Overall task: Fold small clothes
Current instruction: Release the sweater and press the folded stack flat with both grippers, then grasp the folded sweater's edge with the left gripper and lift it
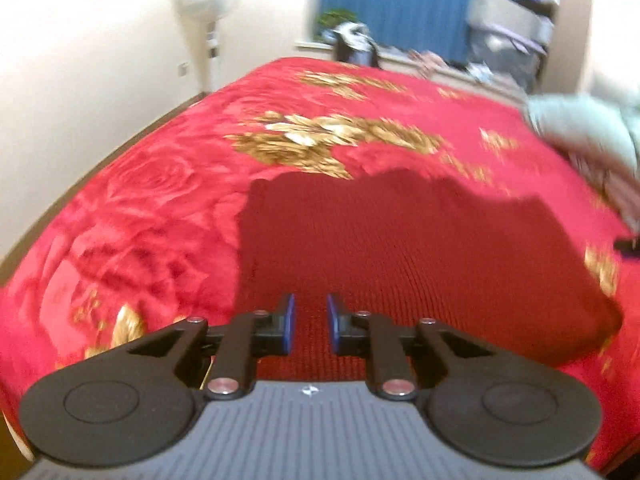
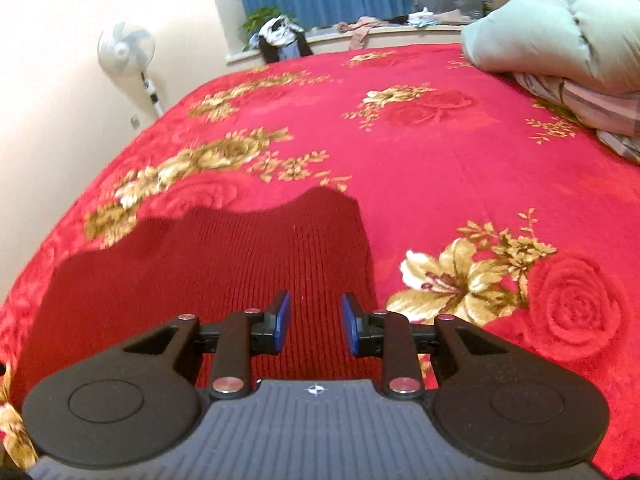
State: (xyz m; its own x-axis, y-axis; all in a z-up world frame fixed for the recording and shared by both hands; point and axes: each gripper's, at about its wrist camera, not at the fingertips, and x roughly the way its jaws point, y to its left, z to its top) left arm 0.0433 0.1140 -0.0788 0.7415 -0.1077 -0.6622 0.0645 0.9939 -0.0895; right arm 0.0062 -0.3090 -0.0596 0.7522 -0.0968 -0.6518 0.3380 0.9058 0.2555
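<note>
Red rose-patterned bedspread covers the bed, with a dark red knit garment spread flat on it. Left hand-held gripper points low over the garment's near edge, jaws narrowly parted, holding nothing. Right hand-held gripper hovers likewise, jaws slightly wider, by the garment's right edge. Left view is blurred; the pale green quilt is cut off.

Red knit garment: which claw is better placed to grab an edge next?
Right, probably. The right claw is open beside the red knit garment's side edge. The left claw, also open, faces mid-panel, its edges farther off.
</note>
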